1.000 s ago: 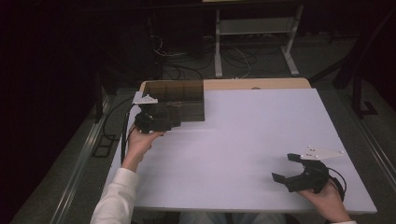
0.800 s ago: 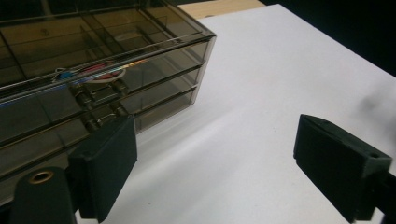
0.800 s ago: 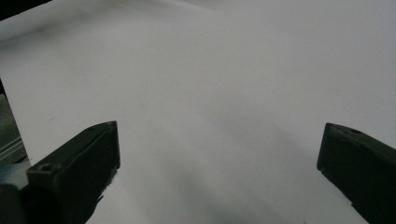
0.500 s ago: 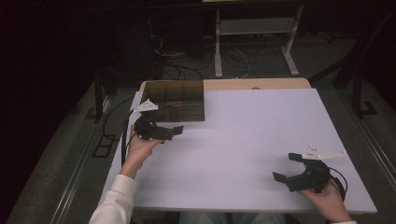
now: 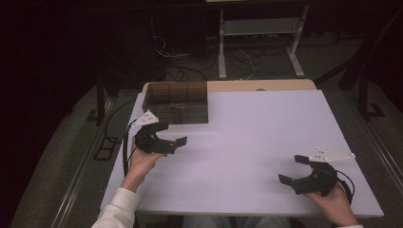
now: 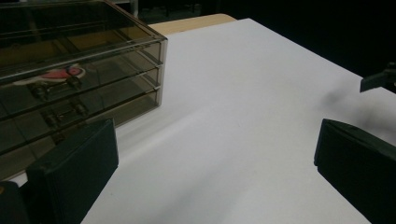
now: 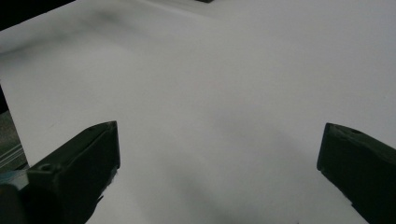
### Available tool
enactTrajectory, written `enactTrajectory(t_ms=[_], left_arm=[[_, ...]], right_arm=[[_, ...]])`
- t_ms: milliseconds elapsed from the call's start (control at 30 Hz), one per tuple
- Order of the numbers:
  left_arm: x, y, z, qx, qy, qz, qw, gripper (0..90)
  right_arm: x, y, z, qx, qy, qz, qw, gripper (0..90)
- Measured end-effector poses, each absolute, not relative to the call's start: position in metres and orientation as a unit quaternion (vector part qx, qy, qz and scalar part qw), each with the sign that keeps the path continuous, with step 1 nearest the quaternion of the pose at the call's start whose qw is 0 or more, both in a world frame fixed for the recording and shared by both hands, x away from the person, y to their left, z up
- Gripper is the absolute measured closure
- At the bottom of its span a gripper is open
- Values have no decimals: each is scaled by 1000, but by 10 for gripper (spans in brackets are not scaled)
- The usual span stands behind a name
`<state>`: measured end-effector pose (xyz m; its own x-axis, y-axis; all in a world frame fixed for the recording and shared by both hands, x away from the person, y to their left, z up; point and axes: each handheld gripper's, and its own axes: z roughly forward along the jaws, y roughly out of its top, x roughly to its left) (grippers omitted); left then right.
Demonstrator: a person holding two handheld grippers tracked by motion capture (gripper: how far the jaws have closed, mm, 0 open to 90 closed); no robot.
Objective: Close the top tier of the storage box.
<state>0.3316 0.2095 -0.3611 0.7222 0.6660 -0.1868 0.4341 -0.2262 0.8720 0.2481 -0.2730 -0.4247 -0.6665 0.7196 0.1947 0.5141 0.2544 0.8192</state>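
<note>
**Q:** High view, left side: what stands at the far left corner of the white table (image 5: 247,142)?

**A:** A smoked, see-through drawer box (image 5: 177,102); three shallow drawers stacked, all pushed in, as the left gripper view shows; a pink and white item (image 6: 56,76) lies in the top drawer; small knobs show on the drawer fronts.

**Q:** Where is the left gripper (image 5: 172,135) relative to that box?

**A:** Just in front of the box's near left corner, apart from it, held by the left hand (image 5: 140,161); its jaws have just been opening and stand wide apart; nothing lies between them; in its own view the box sits beyond the left jaw, untouched.

**Q:** And the right gripper (image 5: 293,169)?

**A:** Well apart from the box, toward the table's near right corner, in the right hand (image 5: 335,202); jaws spread wide over bare table; nothing held.
</note>
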Motion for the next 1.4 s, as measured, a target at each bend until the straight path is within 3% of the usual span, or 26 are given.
enactTrajectory(t_ms=[1400], left_arm=[[282,210,-400,800,308,105,504,0]], right_arm=[[248,-273,-425,392,782,472,106,0]])
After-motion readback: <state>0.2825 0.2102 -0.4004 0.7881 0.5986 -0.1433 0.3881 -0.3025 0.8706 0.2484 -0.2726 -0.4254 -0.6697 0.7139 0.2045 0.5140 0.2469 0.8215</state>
